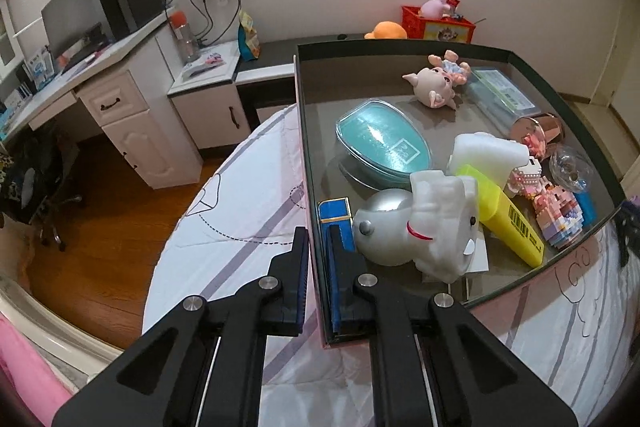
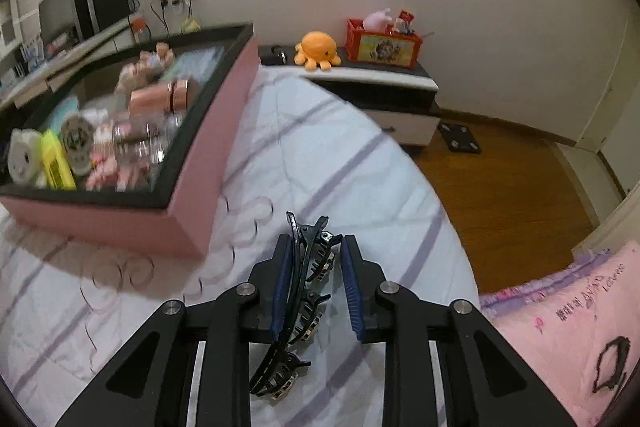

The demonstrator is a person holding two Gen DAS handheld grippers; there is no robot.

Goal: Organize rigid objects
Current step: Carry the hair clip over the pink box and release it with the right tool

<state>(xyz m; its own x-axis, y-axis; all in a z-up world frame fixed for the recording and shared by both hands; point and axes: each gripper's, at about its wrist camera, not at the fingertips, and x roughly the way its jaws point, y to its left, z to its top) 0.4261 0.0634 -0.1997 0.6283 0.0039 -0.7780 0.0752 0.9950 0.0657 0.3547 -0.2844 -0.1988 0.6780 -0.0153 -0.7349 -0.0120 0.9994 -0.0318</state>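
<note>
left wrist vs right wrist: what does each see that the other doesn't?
Left wrist only: the left gripper shut on the box's near wall, a teal oval case, a white dog figure and a silver ball inside.

Right wrist only: the right gripper shut on a black hair clip, a pink pillow, a floor scale.

Both: the pink box, the yellow item, the orange plush octopus, the red toy box, the striped bedsheet.
</note>
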